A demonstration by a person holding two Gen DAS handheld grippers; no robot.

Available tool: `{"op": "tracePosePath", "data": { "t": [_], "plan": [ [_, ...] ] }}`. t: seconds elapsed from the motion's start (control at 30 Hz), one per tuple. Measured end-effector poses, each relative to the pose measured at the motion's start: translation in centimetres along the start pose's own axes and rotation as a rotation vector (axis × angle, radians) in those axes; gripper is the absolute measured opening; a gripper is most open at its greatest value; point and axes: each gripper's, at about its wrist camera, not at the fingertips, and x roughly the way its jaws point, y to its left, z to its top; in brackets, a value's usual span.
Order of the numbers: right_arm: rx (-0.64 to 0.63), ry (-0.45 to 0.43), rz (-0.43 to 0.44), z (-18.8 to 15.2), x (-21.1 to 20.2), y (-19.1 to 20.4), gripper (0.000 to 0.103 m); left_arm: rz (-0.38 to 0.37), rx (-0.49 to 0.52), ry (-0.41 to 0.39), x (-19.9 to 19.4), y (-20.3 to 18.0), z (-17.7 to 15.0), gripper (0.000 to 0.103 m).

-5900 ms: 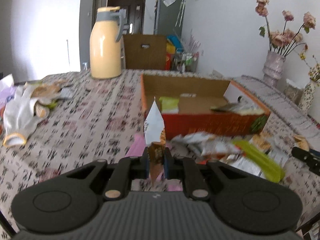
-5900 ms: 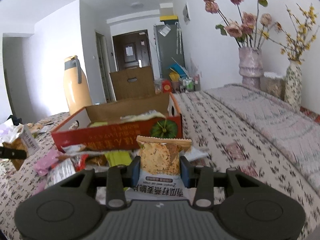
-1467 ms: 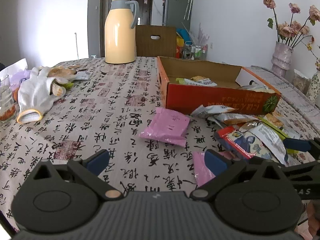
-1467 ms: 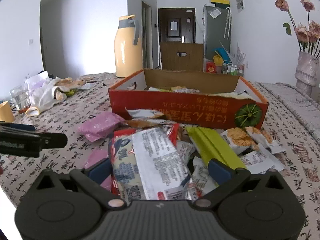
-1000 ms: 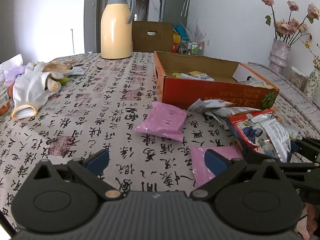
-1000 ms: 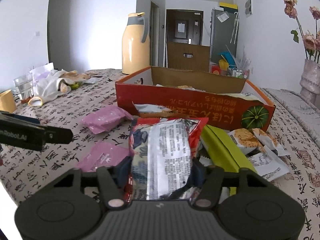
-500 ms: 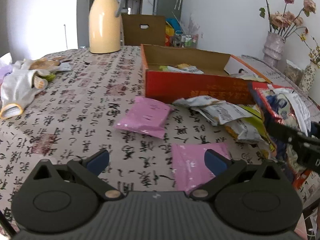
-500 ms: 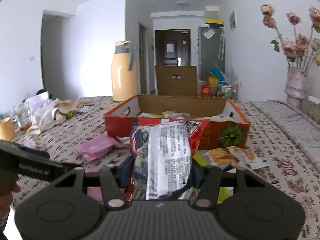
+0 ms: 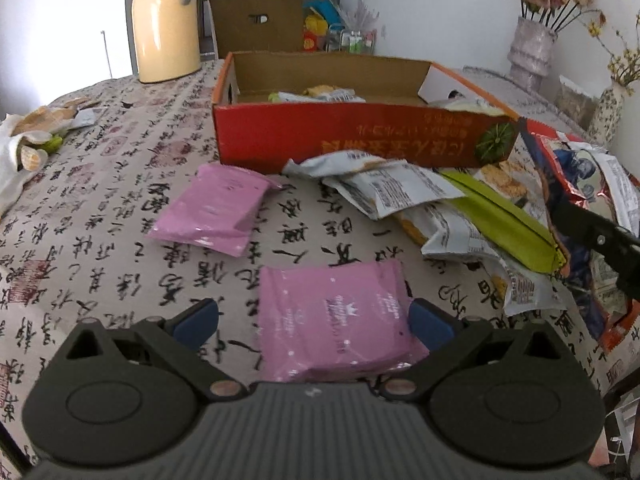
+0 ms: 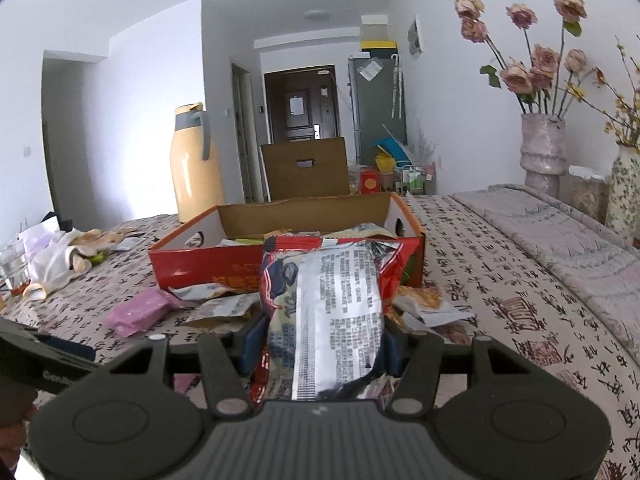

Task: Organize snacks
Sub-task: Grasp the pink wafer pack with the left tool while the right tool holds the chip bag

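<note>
My right gripper (image 10: pixel 320 344) is shut on a red and silver snack bag (image 10: pixel 332 304), held up off the table in front of the red cardboard box (image 10: pixel 200 268). The same bag (image 9: pixel 580 184) and right gripper show at the right edge of the left wrist view. My left gripper (image 9: pixel 312 316) is open, low over the table, its blue pads either side of a pink packet (image 9: pixel 332 316) without pressing it. A second pink packet (image 9: pixel 212 208) lies farther off. The box (image 9: pixel 352 140) holds several snacks.
Loose snack packets (image 9: pixel 392 192) and a green packet (image 9: pixel 504 220) lie in a heap before the box. A yellow thermos jug (image 9: pixel 164 20) stands at the back left, white gloves (image 10: pixel 56 260) at the left, flower vases (image 10: pixel 542 152) at the right. A glass (image 10: pixel 14 268) stands far left.
My right gripper closed on the red and silver bag and lifted it off the heap toward the box. My left gripper moved right and down until the near pink packet sat between its open fingers.
</note>
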Motion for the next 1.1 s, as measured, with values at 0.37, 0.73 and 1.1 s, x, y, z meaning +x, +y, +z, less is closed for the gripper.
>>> {"op": "tracePosePath", "data": {
  "t": [0.37, 0.73, 1.1],
  "plan": [
    [0.040, 0.012, 0.010, -0.8, 0.4, -1.6, 0.057, 0.056, -0.007, 0.046, 1.2, -1.6, 0.1, 0.103],
    [0.054, 0.014, 0.019, -1.1, 0.4, -1.8, 0.057, 0.064, 0.000, 0.010, 0.8, -2.3, -0.1, 0.087],
    [0.055, 0.007, 0.023, -1.2, -0.1, -1.8, 0.057, 0.040, 0.012, -0.015, -0.1, -2.3, -0.5, 0.070]
  ]
}}
